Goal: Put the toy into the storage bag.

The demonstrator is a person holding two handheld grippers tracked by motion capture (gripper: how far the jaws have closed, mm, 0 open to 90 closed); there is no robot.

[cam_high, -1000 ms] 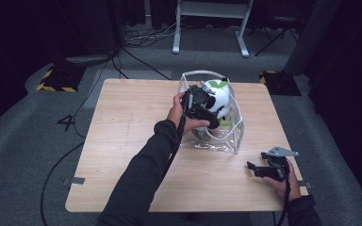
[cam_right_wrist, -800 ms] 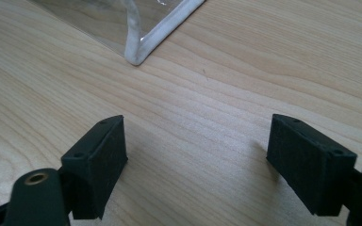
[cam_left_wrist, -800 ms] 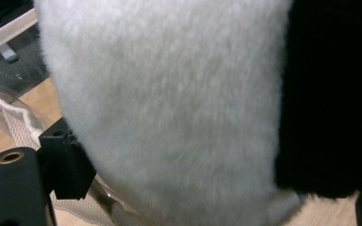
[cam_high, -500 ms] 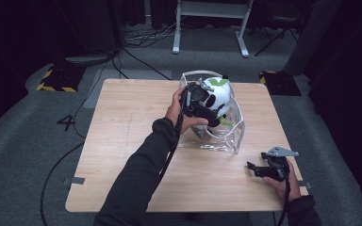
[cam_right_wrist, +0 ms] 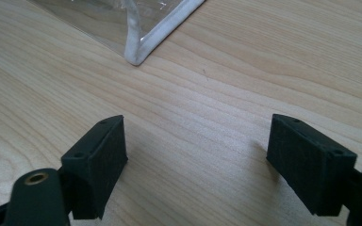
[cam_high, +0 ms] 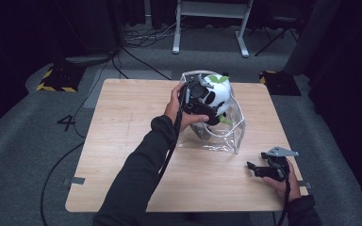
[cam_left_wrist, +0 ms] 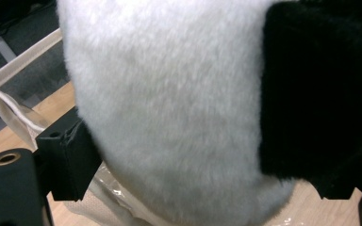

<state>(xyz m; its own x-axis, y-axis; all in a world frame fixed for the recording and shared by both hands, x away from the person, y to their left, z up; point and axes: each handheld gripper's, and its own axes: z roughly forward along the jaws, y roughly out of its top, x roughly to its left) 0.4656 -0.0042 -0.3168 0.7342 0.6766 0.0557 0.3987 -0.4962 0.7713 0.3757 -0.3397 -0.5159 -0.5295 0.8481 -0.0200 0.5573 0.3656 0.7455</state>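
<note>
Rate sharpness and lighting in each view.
High view: table evenly lit, surroundings dark, clear bag faintly glinting. Left gripper view: panda plush very close, fur soft. Right gripper view: wood grain crisp, jaws cast soft shadows.

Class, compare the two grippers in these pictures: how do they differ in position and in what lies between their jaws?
The left gripper is raised at the clear bag, its jaws around the panda plush; the right gripper rests low near the table edge, jaws apart over bare wood. The left's jaws have just been opening. Both have black jaws.
</note>
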